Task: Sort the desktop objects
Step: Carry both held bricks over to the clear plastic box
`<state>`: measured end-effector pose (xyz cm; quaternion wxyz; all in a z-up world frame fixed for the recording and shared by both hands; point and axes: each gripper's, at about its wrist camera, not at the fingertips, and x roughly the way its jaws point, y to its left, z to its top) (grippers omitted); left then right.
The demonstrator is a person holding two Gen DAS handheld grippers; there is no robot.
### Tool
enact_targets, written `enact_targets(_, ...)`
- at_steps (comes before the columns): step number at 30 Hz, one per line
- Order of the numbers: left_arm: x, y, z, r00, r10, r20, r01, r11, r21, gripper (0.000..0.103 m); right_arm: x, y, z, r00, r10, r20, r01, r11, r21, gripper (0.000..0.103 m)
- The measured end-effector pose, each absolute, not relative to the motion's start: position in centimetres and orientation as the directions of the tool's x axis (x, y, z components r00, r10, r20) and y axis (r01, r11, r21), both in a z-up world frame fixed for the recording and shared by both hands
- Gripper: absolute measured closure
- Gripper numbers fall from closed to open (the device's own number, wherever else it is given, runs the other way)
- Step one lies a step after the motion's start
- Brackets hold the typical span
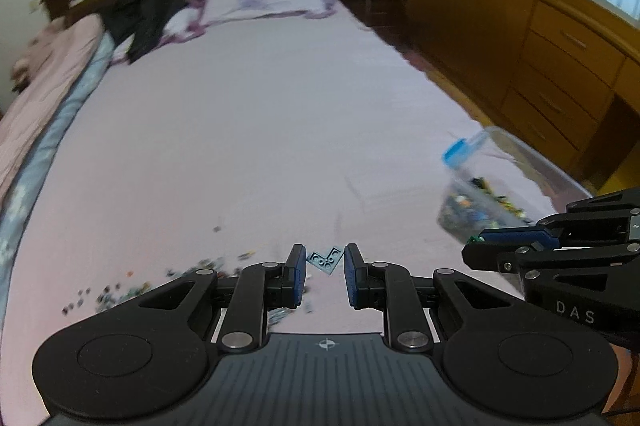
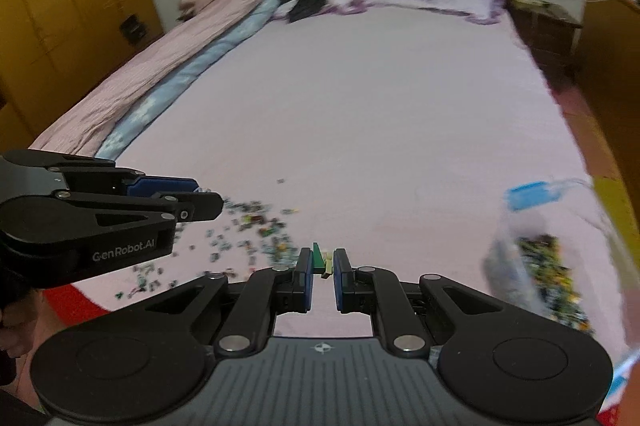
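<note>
Left wrist view: my left tool [image 1: 325, 260] points obliquely down over the bed [image 1: 248, 114], its blue pads nearly together and pinching a small grey-blue studded plate [image 1: 326, 258] held on edge between the tips. My right tool [image 1: 476, 246] enters from the right edge, seen side-on, level with the left one and near it. Right wrist view: my right tool [image 2: 322, 262] is likewise angled down, jaws closed narrowly on a green brick [image 2: 317, 256] and a pale cream piece [image 2: 328, 264] pressed side by side. The left tool [image 2: 212, 204] shows at the left edge, marked with a maker's name. Loose small bricks [image 2: 256, 230] lie scattered on the pink sheet just beyond and left of both tools, blurred, mostly dark with specks of colour. A clear plastic tub [image 1: 472, 202] stands on the bed to the right, well apart from the scatter, part-filled with mixed bricks; a blue latch [image 1: 460, 148] shows on its rim. Both views are smeared at the edges.
</note>
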<state>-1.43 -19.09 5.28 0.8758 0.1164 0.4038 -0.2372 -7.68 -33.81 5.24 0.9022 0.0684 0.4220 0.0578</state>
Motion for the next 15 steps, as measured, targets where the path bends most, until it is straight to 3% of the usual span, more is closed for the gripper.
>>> enact_targets(15,-3.3,-31.0,6.2,0.521,-0.38,-0.764,0.61,0.792,0.022,0.081,-13.2,-48.2,5.9,0.676,0.068,-0.734,0.106,0.976,0.188,0.091)
